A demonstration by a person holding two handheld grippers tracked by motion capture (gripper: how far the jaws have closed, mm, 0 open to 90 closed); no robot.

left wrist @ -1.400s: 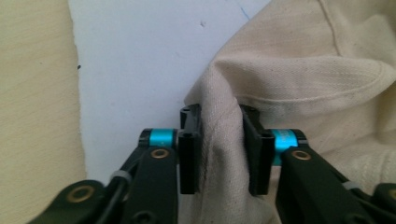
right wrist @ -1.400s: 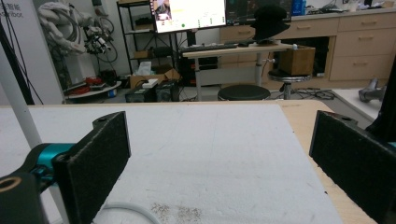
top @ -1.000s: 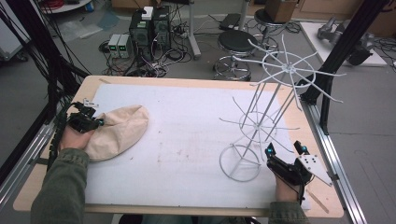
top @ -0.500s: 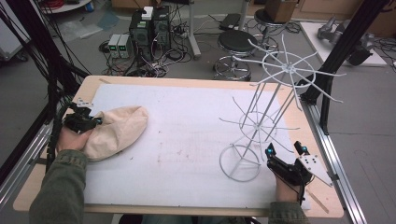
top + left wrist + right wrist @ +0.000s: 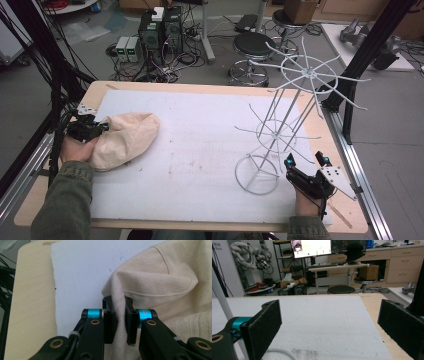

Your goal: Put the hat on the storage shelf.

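Observation:
A cream cloth (image 5: 125,140) lies bunched at the left of the white sheet (image 5: 200,145). My left gripper (image 5: 102,127) is at the cloth's left edge. In the left gripper view its jaws (image 5: 117,301) are shut on a raised fold of the cream cloth (image 5: 162,285). A white wire rack (image 5: 277,135) stands at the right on a ring base (image 5: 257,175). My right gripper (image 5: 306,161) rests just right of that base, open. In the right gripper view its jaws (image 5: 329,320) stand wide with nothing between them; the rack's pole (image 5: 222,300) rises at the left.
The white sheet covers most of a wooden table (image 5: 310,112). Black frame posts (image 5: 370,45) stand at the right and the left. Stools (image 5: 255,47) and computer boxes (image 5: 160,30) sit on the floor beyond the far edge.
My left hand has shifted slightly to the left with the cloth held, tugging its edge a little. The right gripper has stayed where it was.

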